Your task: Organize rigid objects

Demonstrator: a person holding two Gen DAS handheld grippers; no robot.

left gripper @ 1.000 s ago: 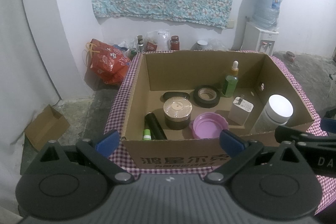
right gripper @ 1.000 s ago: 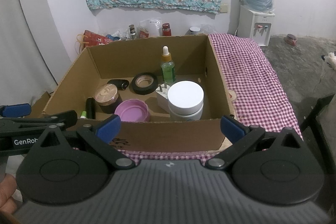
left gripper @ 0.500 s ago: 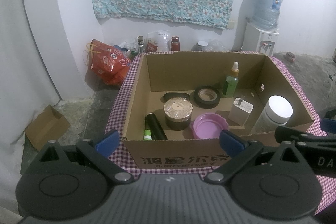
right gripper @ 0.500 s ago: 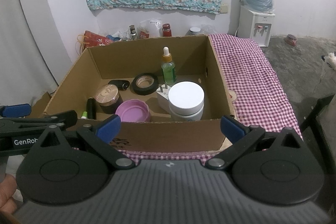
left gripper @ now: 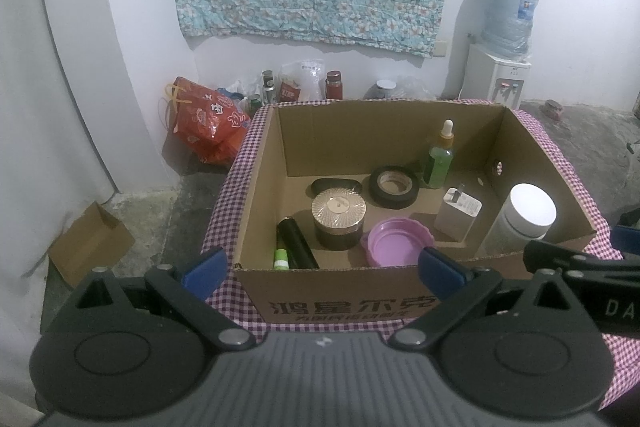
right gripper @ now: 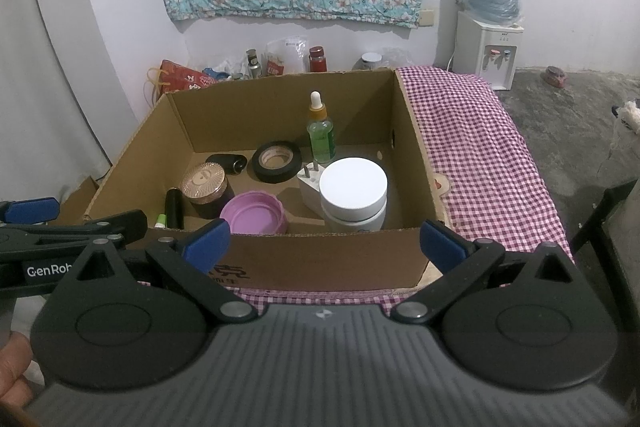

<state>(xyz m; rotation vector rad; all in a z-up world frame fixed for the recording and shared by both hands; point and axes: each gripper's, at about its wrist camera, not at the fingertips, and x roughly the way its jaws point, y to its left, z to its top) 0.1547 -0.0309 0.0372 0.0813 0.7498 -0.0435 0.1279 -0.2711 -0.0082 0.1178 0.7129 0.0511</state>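
Two pairs of tongs hang side by side short of a cardboard box [left gripper: 360, 291] on a checked-cloth desk [right gripper: 492, 163], both spread wide and holding nothing: the left tongs [left gripper: 320, 265] face the box's near wall square on, the right tongs [right gripper: 324, 239] face its near right corner. Every rigid thing in sight already lies inside the box. Just ahead of the left tongs sit a pink lid [left gripper: 396, 241], a gold-topped jar [left gripper: 339, 217] and a black tube [left gripper: 294, 243] lying flat; ahead of the right tongs stand a white jar [right gripper: 354, 197] and a charger [right gripper: 310, 185], touching or nearly so. Farther off lie a tape roll [right gripper: 277, 161], a black case [left gripper: 334, 183] and an upright dropper bottle [right gripper: 321, 135]. The scene fits a box just filled as well as one about to be sorted, so no single move is certain. Any reach in would, by this reading, need to clear the near wall from above, and the tall bottle looks easiest to topple
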